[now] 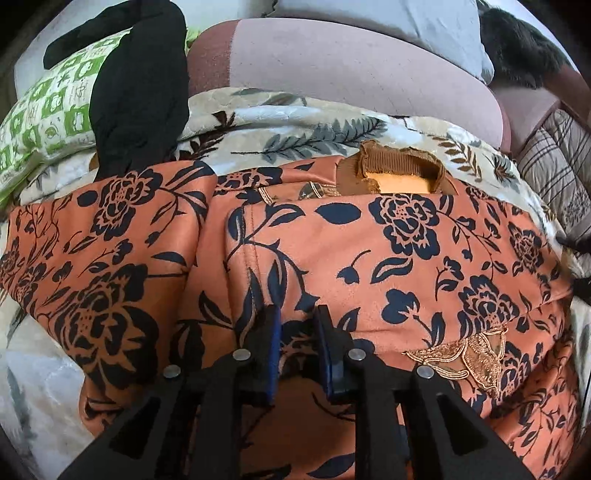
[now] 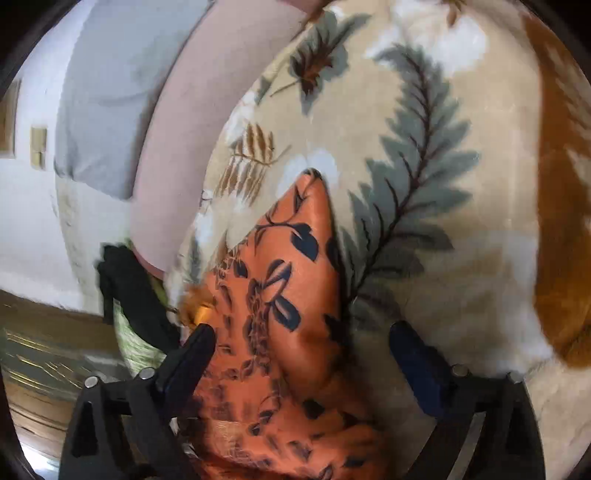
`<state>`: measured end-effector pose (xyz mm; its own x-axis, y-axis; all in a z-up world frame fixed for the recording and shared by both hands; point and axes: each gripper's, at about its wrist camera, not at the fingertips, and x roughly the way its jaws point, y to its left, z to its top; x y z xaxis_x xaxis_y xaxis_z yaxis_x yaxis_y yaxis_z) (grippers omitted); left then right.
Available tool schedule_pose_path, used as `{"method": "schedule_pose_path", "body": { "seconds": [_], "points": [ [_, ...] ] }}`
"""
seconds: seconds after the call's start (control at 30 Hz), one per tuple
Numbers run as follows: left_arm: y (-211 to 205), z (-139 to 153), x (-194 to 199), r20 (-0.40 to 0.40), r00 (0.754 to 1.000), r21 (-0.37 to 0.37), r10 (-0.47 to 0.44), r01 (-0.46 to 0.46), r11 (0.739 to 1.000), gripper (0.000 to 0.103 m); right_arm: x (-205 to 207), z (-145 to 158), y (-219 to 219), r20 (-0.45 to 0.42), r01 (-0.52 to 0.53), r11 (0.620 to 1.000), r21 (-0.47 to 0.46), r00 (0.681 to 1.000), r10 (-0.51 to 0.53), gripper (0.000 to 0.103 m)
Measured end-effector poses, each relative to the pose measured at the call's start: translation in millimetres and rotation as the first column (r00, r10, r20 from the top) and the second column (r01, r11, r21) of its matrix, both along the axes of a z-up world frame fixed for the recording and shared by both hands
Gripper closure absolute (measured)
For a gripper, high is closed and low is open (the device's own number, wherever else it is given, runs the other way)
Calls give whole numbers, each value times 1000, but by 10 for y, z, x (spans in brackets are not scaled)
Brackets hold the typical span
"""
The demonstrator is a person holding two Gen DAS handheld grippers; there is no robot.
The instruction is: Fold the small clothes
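An orange garment with dark navy flowers (image 1: pixel 369 258) lies spread on a leaf-patterned blanket (image 1: pixel 295 122), with a brown ribbed collar (image 1: pixel 391 162) at its far edge and gold embroidery (image 1: pixel 476 354) near the right. My left gripper (image 1: pixel 297 325) rests on the cloth with its jaws close together, pinching a fold of the fabric. In the right wrist view my right gripper (image 2: pixel 303 343) is open wide, and a pointed corner of the same garment (image 2: pixel 291 280) lies loose between its fingers over the blanket (image 2: pixel 461 221).
A black garment (image 1: pixel 136 85) and a green-and-white checked pillow (image 1: pixel 48 110) lie at the back left. A pink cushion (image 1: pixel 332 62) and a grey pillow (image 1: pixel 388 18) sit behind the blanket. A striped quilt (image 1: pixel 554 166) is at the right.
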<state>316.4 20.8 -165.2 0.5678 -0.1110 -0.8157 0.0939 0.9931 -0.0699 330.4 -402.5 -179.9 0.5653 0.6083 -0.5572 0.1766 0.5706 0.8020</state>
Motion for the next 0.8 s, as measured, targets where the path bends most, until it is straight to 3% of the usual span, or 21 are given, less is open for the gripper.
{"method": "schedule_pose_path", "body": {
  "seconds": [0.03, 0.1, 0.13, 0.2, 0.27, 0.3, 0.33, 0.37, 0.4, 0.43, 0.47, 0.53, 0.57, 0.6, 0.63, 0.7, 0.77, 0.8],
  "points": [
    [7, -1, 10, 2, 1000, -5, -1, 1, 1000, 84, -14, 34, 12, 2, -6, 1000, 25, 1000, 6, 94],
    [20, 1, 0, 8, 1000, -16, 4, -4, 1000, 84, -88, 173, 30, 45, 25, 995, -99, 999, -21, 94],
    [9, -11, 2, 10, 1000, -11, 4, -4, 1000, 84, -90, 74, 31, 17, 32, 989, -147, 999, -30, 94],
    [-20, 14, -2, 6, 1000, 16, -7, 7, 1000, 84, -93, -248, -2, -83, 29, 990, -140, 996, -41, 93],
    [-23, 112, -50, 9, 1000, 19, -11, 11, 1000, 84, -189, -124, -41, -32, 64, 988, -141, 997, -69, 85],
    [-14, 175, -83, 28, 1000, 11, -14, 14, 1000, 83, -191, -27, -31, -12, 80, 981, -177, 996, -84, 73],
    [-14, 242, -114, 57, 998, 3, -21, 21, 1000, 82, -216, 70, -28, 8, 96, 973, -210, 995, -96, 49],
    [-25, 293, -142, 85, 996, 1, -29, 29, 1000, 79, -261, 166, -30, 37, 114, 966, -234, 993, -108, 34],
    [-46, 296, -146, 98, 995, 10, -36, 35, 999, 72, -298, 297, -22, 88, 134, 956, -262, 990, -115, 27],
    [-62, 235, -111, 77, 996, 22, -39, 38, 999, 70, -287, 389, 7, 131, 136, 954, -268, 986, -104, 27],
    [-67, 43, -13, -9, 999, 28, -34, 34, 999, 70, -274, 466, 47, 165, 124, 959, -253, 983, -84, 27],
    [-56, -19, -9, 21, 999, 21, -28, 27, 999, 69, -69, 343, 142, 184, 27, 993, -116, 983, -5, 27],
    [-75, 11, -15, 15, 999, 32, -29, 29, 999, 69, 60, 205, 236, 156, -9, 995, -98, 987, 25, 27],
    [-76, 78, -30, 4, 1000, 22, -27, 27, 999, 70, 217, -60, 253, 44, -37, 991, -129, 998, 43, 28],
    [-39, 146, -58, -3, 1000, -14, -29, 29, 999, 70, 227, -260, 173, 10, 7, 998, -55, 1000, -7, 35],
    [155, 367, -198, 47, 998, -110, -30, 35, 993, 68, 113, -176, 69, 39, 94, 994, 59, 995, -96, 35],
    [449, 558, -361, 101, 995, -167, 27, -10, 986, 52, -36, 103, 154, 134, 86, 996, 16, 987, -88, 29],
    [699, 640, -469, 124, 989, -231, 84, -53, 971, 35, -169, 232, 221, 178, 78, 997, -22, 981, -73, 25]
  ]
}}
